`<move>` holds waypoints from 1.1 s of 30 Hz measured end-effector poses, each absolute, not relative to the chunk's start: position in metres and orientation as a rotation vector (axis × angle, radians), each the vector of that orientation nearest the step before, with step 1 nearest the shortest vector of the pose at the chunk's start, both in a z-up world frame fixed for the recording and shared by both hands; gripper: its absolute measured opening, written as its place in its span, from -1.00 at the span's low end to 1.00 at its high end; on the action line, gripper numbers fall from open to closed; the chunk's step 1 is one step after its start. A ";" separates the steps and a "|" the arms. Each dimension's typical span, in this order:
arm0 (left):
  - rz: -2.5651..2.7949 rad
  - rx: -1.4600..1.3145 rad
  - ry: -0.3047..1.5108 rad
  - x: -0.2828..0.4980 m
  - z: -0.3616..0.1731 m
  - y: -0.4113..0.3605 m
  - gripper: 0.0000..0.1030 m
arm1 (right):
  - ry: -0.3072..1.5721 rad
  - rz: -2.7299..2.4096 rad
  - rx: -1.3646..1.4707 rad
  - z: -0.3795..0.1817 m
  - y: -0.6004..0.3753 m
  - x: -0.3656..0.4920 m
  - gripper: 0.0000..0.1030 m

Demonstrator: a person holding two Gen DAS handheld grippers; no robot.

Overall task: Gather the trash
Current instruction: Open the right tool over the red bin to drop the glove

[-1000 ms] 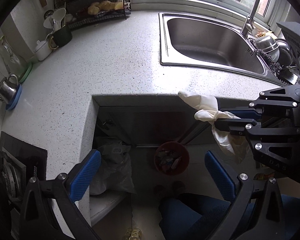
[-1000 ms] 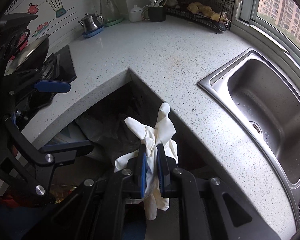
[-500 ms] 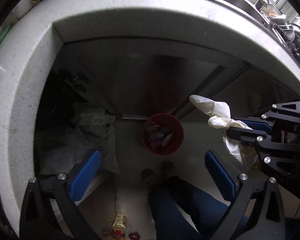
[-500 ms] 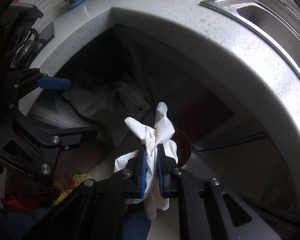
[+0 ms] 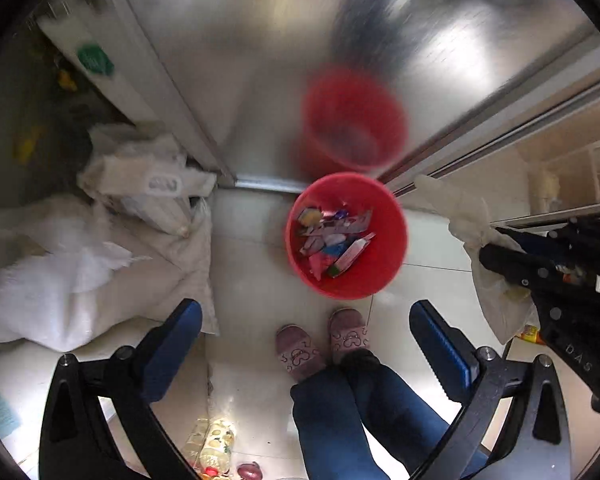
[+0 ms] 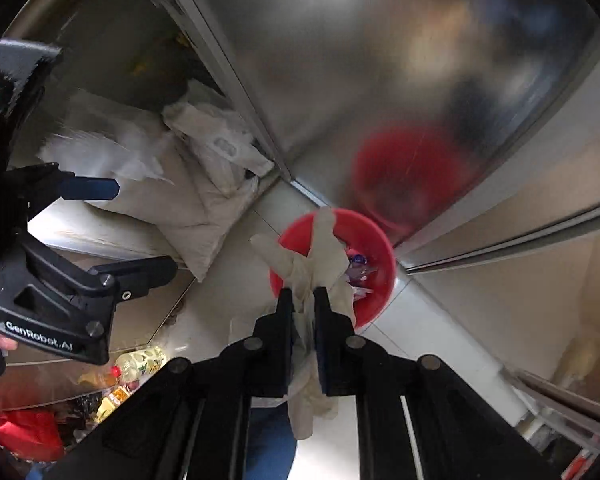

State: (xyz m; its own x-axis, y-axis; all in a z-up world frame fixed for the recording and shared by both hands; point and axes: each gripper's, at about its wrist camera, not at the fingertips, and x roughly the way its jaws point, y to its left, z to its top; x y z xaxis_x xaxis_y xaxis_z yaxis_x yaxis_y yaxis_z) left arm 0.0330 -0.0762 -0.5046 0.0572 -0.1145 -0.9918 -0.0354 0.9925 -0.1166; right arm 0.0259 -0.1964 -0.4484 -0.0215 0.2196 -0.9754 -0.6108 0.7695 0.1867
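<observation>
Your right claw (image 6: 302, 300) is pinching a crumpled white glove (image 6: 312, 264); pads are pressed onto the bunched middle, with the glove's fingers standing up past the tips and a tail hanging below. Your left claw (image 5: 306, 332) is spread wide and empty, pointing down at the floor.

The red bin (image 5: 396, 236) stands on the tiled floor against the steel cabinet front (image 5: 260, 60), part-filled with wrappers. From the right wrist view the glove overlaps the near rim of the red bin; from the left wrist view it sits off to one side of it.

Judgement: step in hand is the drop.
- Bring the right claw over the middle of the bin before you let go; the glove is light and its loose tail may catch on the rim.
- Open fully, since rubbery material may cling to a pad.
- Keep the left claw away from the bin mouth.
</observation>
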 end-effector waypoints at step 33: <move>-0.090 -0.024 1.503 0.051 -0.635 -0.075 1.00 | 1.466 0.654 -0.342 -0.601 -0.198 0.037 0.84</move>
